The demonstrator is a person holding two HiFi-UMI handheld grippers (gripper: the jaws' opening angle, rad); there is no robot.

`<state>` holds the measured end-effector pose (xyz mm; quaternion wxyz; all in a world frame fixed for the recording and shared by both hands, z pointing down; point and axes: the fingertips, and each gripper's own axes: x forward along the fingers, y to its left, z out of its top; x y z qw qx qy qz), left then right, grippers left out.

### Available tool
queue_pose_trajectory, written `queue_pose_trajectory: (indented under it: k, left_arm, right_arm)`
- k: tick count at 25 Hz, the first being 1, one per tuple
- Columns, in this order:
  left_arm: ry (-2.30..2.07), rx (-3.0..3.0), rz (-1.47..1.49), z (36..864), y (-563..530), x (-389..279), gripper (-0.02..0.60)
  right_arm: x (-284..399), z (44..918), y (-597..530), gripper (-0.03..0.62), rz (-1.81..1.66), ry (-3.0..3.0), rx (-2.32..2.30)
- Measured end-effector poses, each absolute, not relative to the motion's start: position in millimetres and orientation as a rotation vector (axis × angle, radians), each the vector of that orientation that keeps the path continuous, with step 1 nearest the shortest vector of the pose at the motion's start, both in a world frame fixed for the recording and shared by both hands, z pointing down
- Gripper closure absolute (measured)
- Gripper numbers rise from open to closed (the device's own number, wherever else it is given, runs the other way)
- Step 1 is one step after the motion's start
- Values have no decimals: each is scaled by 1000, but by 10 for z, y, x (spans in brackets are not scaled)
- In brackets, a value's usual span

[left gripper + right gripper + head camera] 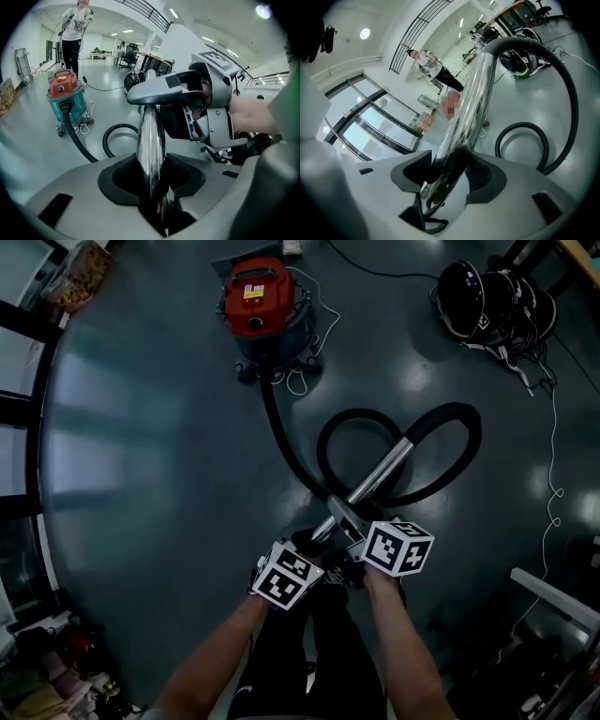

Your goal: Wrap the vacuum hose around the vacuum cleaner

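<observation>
Head view, left gripper [317, 538]: low in the middle, with its tips at the near end of the metal pipe [380, 470].
Head view, right gripper [354, 521]: just beside the left gripper, on its right, with its tips at the same end of the pipe.
Head view, metal pipe: leans up and away from both grippers, off to the right.
Head view, hose [281, 432]: black. It joins the far end of the pipe, makes two loops on the floor [141, 446] past the grippers, then runs to the vacuum cleaner [255, 298].
Head view, vacuum cleaner: red top, standing far out in front of the grippers, a bit to the left. The hose is not wrapped round it.
Head view, helmets [487, 296]: far ahead of the right gripper, off to its right.
Left gripper view, jaws: part way closed – the dark pads squeeze the shiny pipe from both sides.
Left gripper view, pipe: sticks straight out from between the jaws, with a grey bent piece at its top.
Left gripper view, right gripper: close by, up and to the right of the jaws, beside the grey piece.
Left gripper view, vacuum cleaner: far ahead on the left, with a person standing behind it.
Right gripper view, jaws: part way closed – the pipe fills the gap and both pads touch it.
Right gripper view, hose: bends off the far end of the pipe to the right, then loops on the floor beyond the jaws.
</observation>
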<state>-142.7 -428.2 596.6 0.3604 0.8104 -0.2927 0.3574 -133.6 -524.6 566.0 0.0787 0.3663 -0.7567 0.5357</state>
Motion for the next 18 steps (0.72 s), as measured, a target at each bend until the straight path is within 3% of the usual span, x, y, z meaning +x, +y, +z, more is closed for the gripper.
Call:
queue_pose_trajectory:
  k: [3,7,18]
  left_arm:
    - [-662,2082,962,6036,-4171,-1382,420]
    - [-571,2053,1017,6036,-3978,-1572,364]
    - [-625,2214,1082,5666,-4493,-1659,364]
  right_arm:
    - [-1261,5716,-5222,370,1560,-2252,1078]
    - [-1185,5799,-5226,372,1472,-2235,1054]
    - [-1194,5920,-5005,373,1165,-2217,877]
